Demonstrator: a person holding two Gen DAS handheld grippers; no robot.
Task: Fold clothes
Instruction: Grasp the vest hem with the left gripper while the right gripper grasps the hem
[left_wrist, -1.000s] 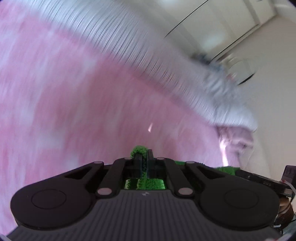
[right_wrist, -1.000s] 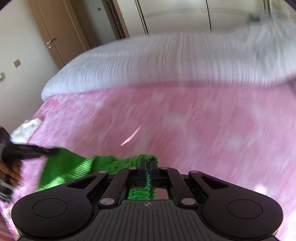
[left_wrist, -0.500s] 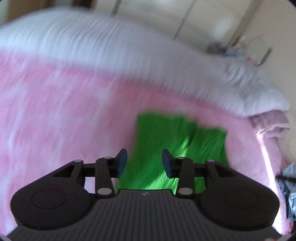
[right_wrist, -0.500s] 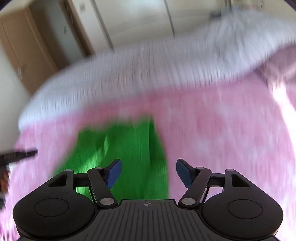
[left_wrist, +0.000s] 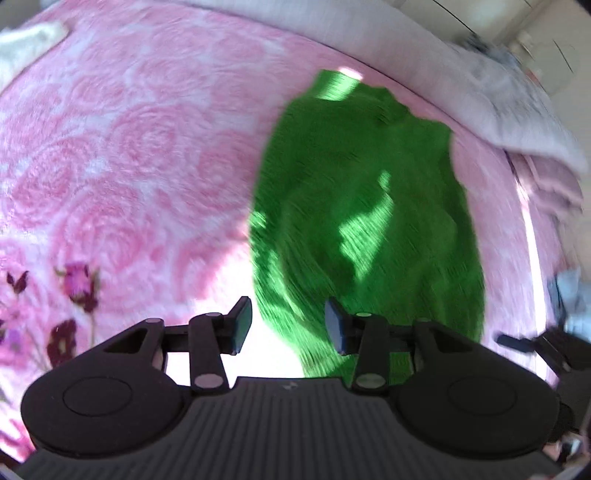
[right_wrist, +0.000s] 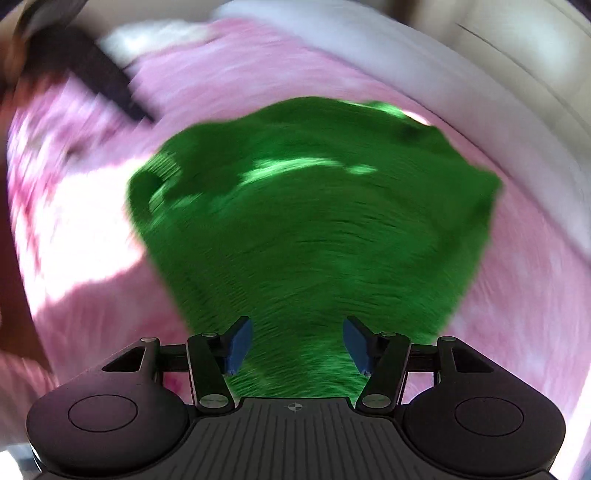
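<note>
A bright green knitted garment lies spread on a pink rose-patterned blanket. It also fills the middle of the right wrist view. My left gripper is open and empty, over the garment's near left edge. My right gripper is open and empty, just above the garment's near end. The left gripper shows as a dark blurred bar at the upper left of the right wrist view. Both views are motion-blurred.
A white duvet lies along the far side of the bed. A white cloth lies at the far left. Pale blue fabric shows at the right edge. Wardrobe doors stand behind the bed.
Both grippers held the green garment shut one second ago, then opened and let it drop onto the blanket. Both have since drawn closer over it.
</note>
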